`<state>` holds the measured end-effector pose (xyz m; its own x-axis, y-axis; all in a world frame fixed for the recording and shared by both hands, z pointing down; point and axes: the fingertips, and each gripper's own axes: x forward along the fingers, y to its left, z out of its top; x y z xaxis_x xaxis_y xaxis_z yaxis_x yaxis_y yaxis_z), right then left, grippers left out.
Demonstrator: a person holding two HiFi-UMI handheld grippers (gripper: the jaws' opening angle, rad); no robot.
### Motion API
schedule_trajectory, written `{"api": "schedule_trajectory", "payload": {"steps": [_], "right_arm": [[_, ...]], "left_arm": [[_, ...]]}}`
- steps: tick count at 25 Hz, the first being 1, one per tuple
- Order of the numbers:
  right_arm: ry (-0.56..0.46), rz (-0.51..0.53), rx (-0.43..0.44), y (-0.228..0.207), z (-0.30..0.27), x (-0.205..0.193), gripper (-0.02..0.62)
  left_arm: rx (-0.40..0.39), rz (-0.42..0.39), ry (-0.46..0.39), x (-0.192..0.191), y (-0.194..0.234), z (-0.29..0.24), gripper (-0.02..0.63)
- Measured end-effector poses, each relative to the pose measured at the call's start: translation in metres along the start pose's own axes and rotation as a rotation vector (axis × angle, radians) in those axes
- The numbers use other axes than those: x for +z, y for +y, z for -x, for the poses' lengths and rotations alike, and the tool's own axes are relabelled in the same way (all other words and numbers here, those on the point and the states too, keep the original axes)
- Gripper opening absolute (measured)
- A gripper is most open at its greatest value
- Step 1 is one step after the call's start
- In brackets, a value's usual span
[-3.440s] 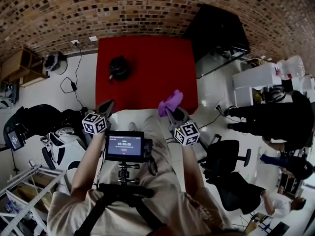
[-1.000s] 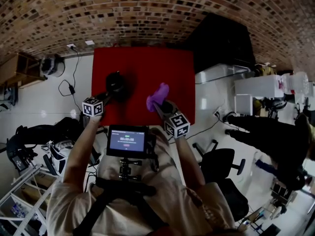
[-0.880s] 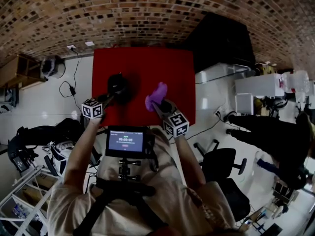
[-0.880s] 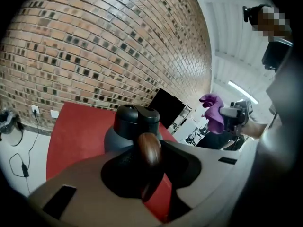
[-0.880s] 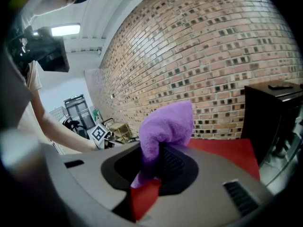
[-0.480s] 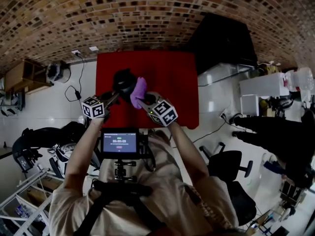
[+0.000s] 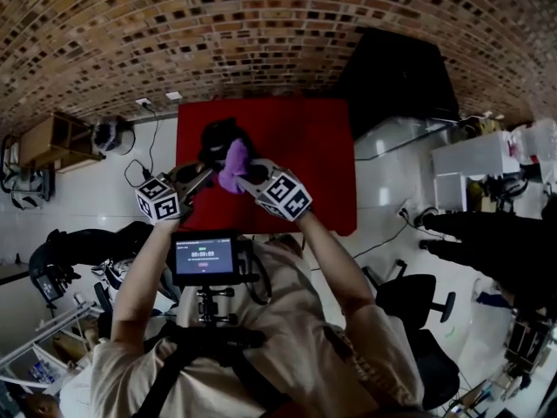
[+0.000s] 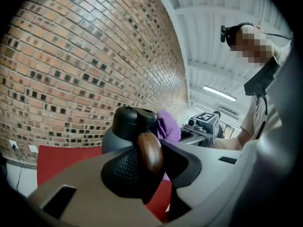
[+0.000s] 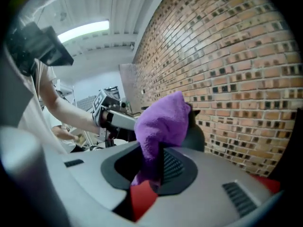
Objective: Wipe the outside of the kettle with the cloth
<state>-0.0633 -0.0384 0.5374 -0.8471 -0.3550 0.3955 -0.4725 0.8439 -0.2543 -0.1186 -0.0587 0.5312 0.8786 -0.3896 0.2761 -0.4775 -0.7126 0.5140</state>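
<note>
Head view, kettle: the dark kettle is sitting over the near left part of the red table, between the two grippers.
Head view, cloth: the purple cloth is bunching against the kettle's right side, the side facing the right gripper.
Head view, left gripper: the left gripper is reaching in from the left, probably bracing the kettle so the rubbing is not pushing it around.
Left gripper view, jaws: they are pinching the kettle's brown wooden handle, which is standing upright between the pads.
Left gripper view, kettle: the body and lid are showing just beyond the handle. The base is hidden, so I cannot tell whether it is clearing the table.
Left gripper view, cloth: it is pressing on the far side of the kettle, with the right gripper just behind it.
Right gripper view, jaws: they are clamping a fold of the cloth, leaving a loose bunch sticking out ahead as a pad for wiping.
Right gripper view, kettle: its dark side is touching the cloth's far edge, with the brick wall behind.
Step, judged: the wipe seems to be starting on the upper right side.
</note>
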Motion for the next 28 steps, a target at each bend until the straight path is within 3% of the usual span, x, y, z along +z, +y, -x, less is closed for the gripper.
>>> {"api": "schedule_trajectory", "payload": {"steps": [4,8,11,14,16,18,22,28], "right_arm": [[-0.08,-0.088,-0.145,-0.062,0.029,0.008,0.092],[0.017,-0.068,-0.154,-0.093,0.019,-0.01,0.094],[-0.005,0.017,-0.158,-0.058,0.034,0.009,0.094],[-0.055,0.102,-0.066,0.016,0.04,0.043,0.094],[0.0,0.211,-0.021,0.052,0.021,0.043,0.094],[0.075,0.284,-0.036,0.054,0.001,0.03,0.094],[0.098,0.168,-0.04,0.03,0.011,-0.005,0.094],[0.098,0.076,-0.21,-0.045,0.051,-0.024,0.092]], "left_arm": [[-0.011,-0.02,-0.017,0.011,-0.007,0.009,0.1],[-0.04,0.032,-0.063,0.022,-0.016,0.021,0.098],[-0.004,0.095,-0.11,0.027,-0.01,0.032,0.098],[0.031,0.068,-0.109,0.034,-0.006,0.036,0.1],[0.033,0.028,-0.085,0.037,-0.008,0.035,0.1],[0.016,0.004,-0.063,0.038,-0.015,0.033,0.1],[-0.039,0.005,-0.063,0.039,-0.034,0.034,0.101],[-0.151,-0.038,-0.053,0.044,-0.063,0.046,0.101]]}}
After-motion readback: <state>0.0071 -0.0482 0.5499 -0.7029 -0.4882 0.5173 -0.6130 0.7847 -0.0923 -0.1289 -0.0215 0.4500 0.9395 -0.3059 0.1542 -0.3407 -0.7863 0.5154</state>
